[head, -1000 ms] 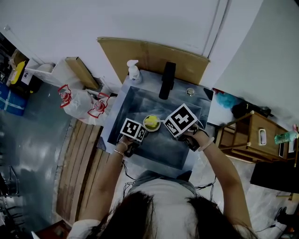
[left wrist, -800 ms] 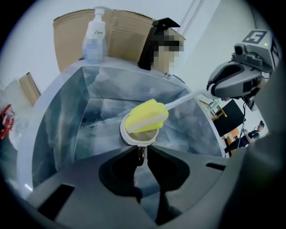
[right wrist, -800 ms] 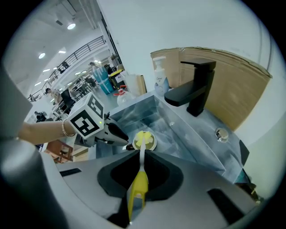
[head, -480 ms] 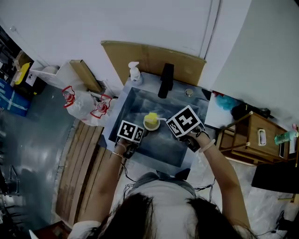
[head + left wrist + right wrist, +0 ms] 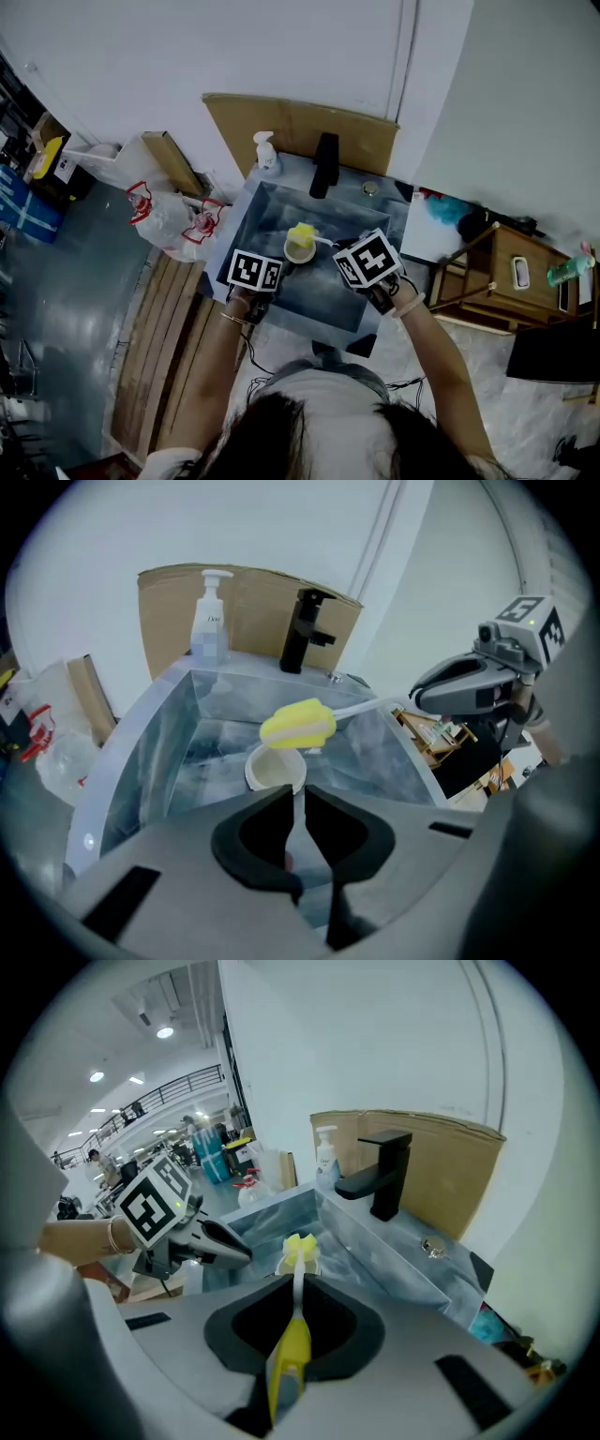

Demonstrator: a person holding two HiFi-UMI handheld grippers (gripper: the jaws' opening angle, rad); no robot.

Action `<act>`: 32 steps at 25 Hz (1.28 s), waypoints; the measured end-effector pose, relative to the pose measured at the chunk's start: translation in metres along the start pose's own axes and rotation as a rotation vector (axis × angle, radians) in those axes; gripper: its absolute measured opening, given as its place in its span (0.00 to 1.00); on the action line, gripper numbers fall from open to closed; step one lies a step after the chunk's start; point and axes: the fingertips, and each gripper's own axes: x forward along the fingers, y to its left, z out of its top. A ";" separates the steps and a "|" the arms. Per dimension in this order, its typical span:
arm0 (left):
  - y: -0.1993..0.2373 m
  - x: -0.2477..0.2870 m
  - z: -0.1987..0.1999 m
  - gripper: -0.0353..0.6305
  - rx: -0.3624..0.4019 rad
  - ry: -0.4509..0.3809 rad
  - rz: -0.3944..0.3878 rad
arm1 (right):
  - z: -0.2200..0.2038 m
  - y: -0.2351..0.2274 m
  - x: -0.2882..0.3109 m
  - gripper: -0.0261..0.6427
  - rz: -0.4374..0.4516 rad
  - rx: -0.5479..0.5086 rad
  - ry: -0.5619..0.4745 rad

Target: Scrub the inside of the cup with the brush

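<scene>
Over the sink (image 5: 141, 752), the left claw (image 5: 292, 794) points steeply down at the pale cup (image 5: 275, 771). Its jaws have just been closing and now stand at a thin slit, nipping the cup's near wall, with the cup's mouth tipped towards the person. The right claw (image 5: 298, 1283) is clamped on the yellow handle of the brush (image 5: 292, 1335), whose white stem runs out ahead of the jaws. The brush's yellow sponge head sits right at the cup's rim, across its far side, not down inside. Behind the sink stand a black tap (image 5: 302, 630) and a soap bottle (image 5: 210, 621), with cardboard (image 5: 253, 602) against the wall.
</scene>
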 end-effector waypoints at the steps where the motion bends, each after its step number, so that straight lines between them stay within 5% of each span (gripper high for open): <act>1: -0.002 -0.003 0.002 0.12 0.002 -0.012 0.002 | -0.001 0.000 -0.002 0.11 -0.005 0.002 -0.009; 16: -0.032 -0.052 0.002 0.09 0.024 -0.178 0.027 | -0.014 0.028 -0.036 0.11 -0.062 -0.005 -0.129; 32: -0.059 -0.139 -0.001 0.08 0.056 -0.409 0.097 | -0.010 0.071 -0.082 0.11 -0.129 0.043 -0.379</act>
